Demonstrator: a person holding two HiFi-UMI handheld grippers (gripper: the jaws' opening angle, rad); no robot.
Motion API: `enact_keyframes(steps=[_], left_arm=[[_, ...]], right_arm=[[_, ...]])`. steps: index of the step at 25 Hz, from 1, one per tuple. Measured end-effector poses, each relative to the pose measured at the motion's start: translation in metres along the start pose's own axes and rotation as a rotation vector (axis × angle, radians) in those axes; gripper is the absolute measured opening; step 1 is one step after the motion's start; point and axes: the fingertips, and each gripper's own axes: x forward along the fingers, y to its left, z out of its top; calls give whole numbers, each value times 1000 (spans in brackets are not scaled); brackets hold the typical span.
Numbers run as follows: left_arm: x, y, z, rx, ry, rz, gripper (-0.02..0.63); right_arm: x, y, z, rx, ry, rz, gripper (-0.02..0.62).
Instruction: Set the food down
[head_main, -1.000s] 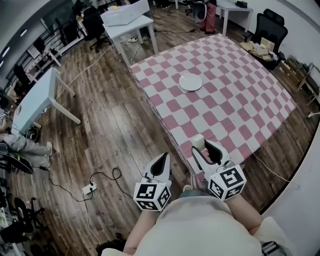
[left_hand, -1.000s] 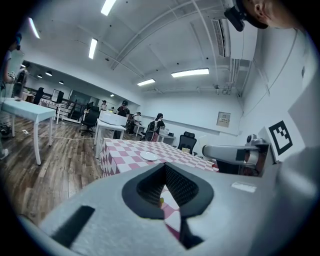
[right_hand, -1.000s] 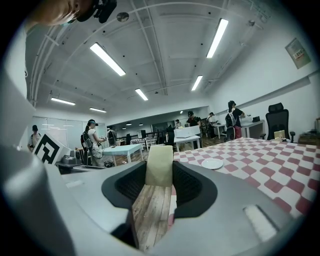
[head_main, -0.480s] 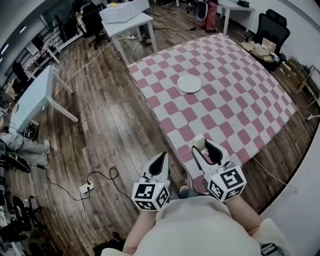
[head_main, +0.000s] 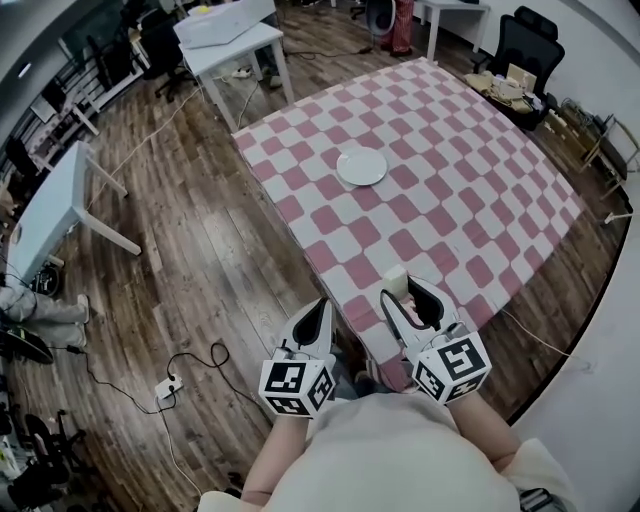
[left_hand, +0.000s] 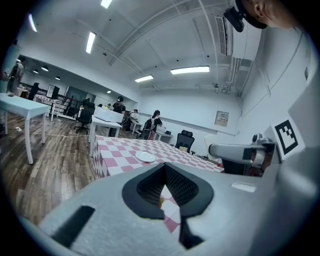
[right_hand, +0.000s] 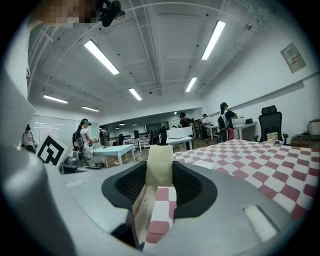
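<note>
A pale cream block of food is pinched upright between the jaws of my right gripper, which hangs over the near corner of the pink-and-white checkered table. In the right gripper view the block fills the gap between the jaws of that gripper. A white plate with nothing on it lies further in on the cloth, and shows small in both gripper views. My left gripper hangs over the wooden floor just left of the table corner, shut on nothing.
White desks stand to the left and at the back. Black office chairs stand beyond the table's far right corner. A power strip with cables lies on the floor near my left. People stand far off in the room.
The table and plate have slid slightly left and nearer in the head view. Both grippers keep their pose, and the food stays held in the right one.
</note>
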Motion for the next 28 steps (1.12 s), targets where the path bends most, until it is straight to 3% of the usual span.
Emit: enact_keyframes(steps=[15, 28], left_arm=[[101, 21, 40, 88, 83, -207, 6], [168, 70, 59, 71, 144, -251, 6]], right_arm=[[44, -55, 13, 63, -15, -224, 170], [108, -80, 30, 69, 2, -283, 170]])
